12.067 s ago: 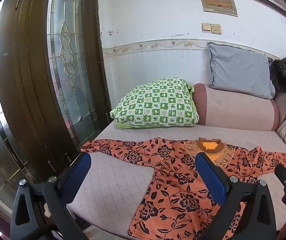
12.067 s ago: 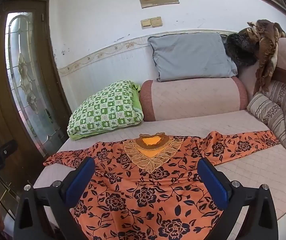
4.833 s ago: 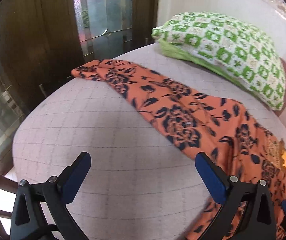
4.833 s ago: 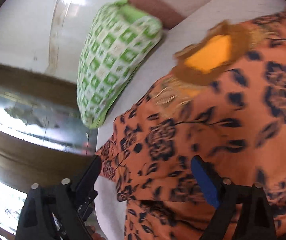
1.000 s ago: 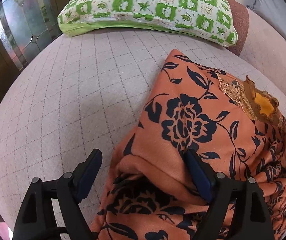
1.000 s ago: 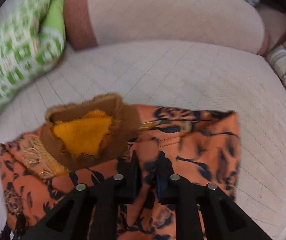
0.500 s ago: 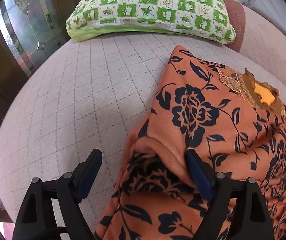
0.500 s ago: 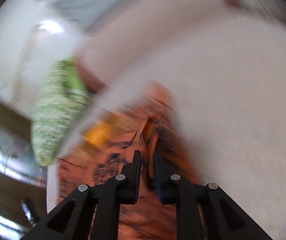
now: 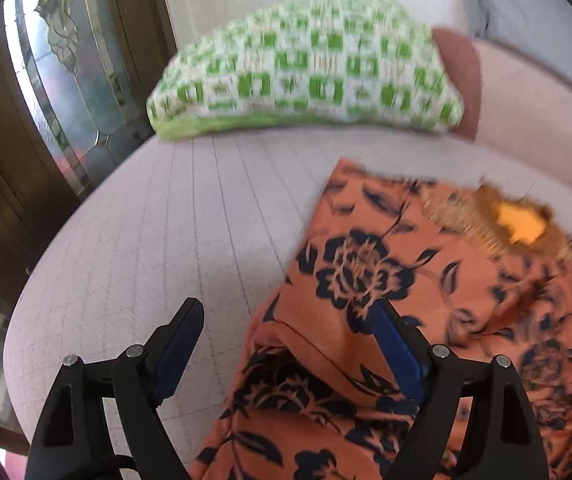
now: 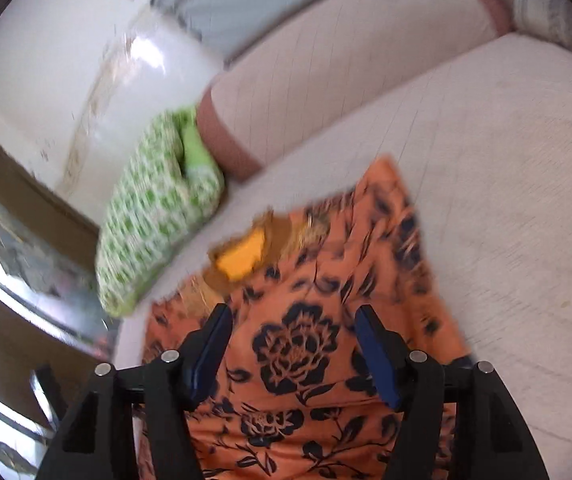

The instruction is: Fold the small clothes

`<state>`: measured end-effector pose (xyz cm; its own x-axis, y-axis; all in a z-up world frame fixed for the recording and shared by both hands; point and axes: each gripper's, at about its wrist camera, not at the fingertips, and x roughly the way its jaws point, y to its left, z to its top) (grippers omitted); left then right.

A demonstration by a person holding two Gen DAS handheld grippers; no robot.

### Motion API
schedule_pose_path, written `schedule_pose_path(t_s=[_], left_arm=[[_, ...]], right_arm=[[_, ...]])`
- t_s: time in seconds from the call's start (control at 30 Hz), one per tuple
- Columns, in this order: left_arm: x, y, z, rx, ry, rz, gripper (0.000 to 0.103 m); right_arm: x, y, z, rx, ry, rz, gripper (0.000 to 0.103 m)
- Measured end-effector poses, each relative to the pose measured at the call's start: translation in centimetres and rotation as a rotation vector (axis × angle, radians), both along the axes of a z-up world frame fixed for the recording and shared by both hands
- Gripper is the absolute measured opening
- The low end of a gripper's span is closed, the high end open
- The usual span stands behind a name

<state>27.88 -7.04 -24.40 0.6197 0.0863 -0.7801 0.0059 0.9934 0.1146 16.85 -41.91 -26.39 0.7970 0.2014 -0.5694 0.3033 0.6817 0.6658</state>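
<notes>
Orange garment: floral-print orange blouse [image 9: 425,320] with a yellow-lined neckline lies on the pale quilted sofa seat [image 9: 158,232], both sleeves folded in, near the green-and-white checked pillow [image 9: 305,76].
Right hand-held gripper [image 10: 291,354]: my jaws are opening over the flower print, nothing pinched between them.
Left hand-held gripper [image 9: 286,344]: jaws wide apart, straddling the blouse's left folded edge.
Next step, my judgement: drop both to the near hem, pinch evenly, carry it far toward the neckline, keep edges aligned.
</notes>
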Motion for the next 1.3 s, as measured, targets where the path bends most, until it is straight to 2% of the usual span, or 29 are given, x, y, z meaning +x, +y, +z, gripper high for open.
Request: schedule_pose_path(t_s=[0.07, 0.1, 0.17, 0.23, 0.33, 0.43, 0.5, 0.6, 0.67, 0.7, 0.77, 0.83, 0.9, 0.93, 0.97, 1.0, 1.03, 1.1, 1.17, 1.3], left_arm=[[0.7, 0.0, -1.5, 0.023, 0.064, 0.022, 0.086], [1.0, 0.0, -2.0, 0.03, 0.089, 0.022, 0.086], [0.9, 0.4, -2.1, 0.018, 0.088, 0.031, 0.087], [0.8, 0.7, -1.6, 0.017, 0.084, 0.055, 0.087], [-0.1, -0.3, 0.1, 0.018, 0.0, 0.036, 0.087], [-1.3, -2.9, 0.5, -0.006, -0.016, -0.084, 0.087], [-1.5, -4.3, -0.4, -0.008, 0.027, -0.144, 0.087], [-1.3, -5.6, -2.2, 0.071, 0.087, -0.184, 0.087], [-1.2, -5.2, -1.6, 0.033, 0.076, -0.172, 0.087], [-1.2, -4.8, -1.1, -0.016, 0.071, -0.164, 0.087], [-1.0, -4.7, -0.5, -0.078, 0.058, -0.16, 0.087], [-0.5, -5.6, -1.0, -0.071, 0.081, -0.179, 0.087], [0.0, -6.9, -2.5, -0.026, 0.133, -0.21, 0.09], [0.0, -7.2, -2.9, 0.001, 0.11, -0.207, 0.096], [-0.1, -7.4, -2.8, 0.024, 0.088, -0.197, 0.098], [0.0, -7.5, -2.7, 0.029, 0.096, -0.196, 0.098], [0.1, -7.4, -2.6, 0.021, 0.106, -0.195, 0.098], [0.4, -6.9, -2.4, -0.018, 0.133, -0.189, 0.098], [0.0, -6.4, -1.8, -0.036, 0.126, -0.179, 0.098], [-2.5, -5.3, -0.7, -0.015, 0.081, -0.164, 0.098]], right_arm=[[1.4, 0.3, -1.4, -0.053, 0.089, 0.014, 0.066], [2.2, 0.5, -2.5, -0.096, 0.162, 0.027, 0.062], [2.4, 0.2, -3.1, -0.119, 0.21, 0.002, 0.032], [1.9, -0.6, -2.5, -0.062, 0.214, -0.029, 0.031], [1.9, 0.0, -0.7, -0.092, 0.154, -0.027, 0.035], [2.8, 2.5, 0.3, -0.055, 0.069, 0.084, 0.035], [3.8, 4.3, -0.2, -0.064, 0.093, 0.147, 0.035], [6.2, 6.9, -3.0, -0.087, 0.229, 0.272, 0.036], [6.3, 7.0, -2.3, -0.116, 0.206, 0.273, 0.036], [6.4, 6.9, -1.7, -0.103, 0.206, 0.268, 0.036], [5.7, 6.7, -0.7, -0.086, 0.133, 0.258, 0.036], [6.3, 6.6, -0.1, -0.091, 0.084, 0.23, 0.036], [7.1, 6.5, -0.5, -0.077, 0.065, 0.201, 0.044], [7.9, 6.5, -1.5, -0.068, 0.097, 0.195, 0.066], [8.6, 6.6, -2.5, -0.063, 0.133, 0.195, 0.07], [8.9, 6.7, -3.1, -0.072, 0.136, 0.2, 0.07], [8.8, 7.1, -2.6, -0.112, 0.118, 0.204, 0.07], [8.6, 7.7, -1.6, -0.148, 0.14, 0.231, 0.07], [7.8, 7.7, -1.0, -0.123, 0.11, 0.25, 0.07], [5.4, 6.7, -0.4, -0.029, 0.105, 0.268, 0.07]])
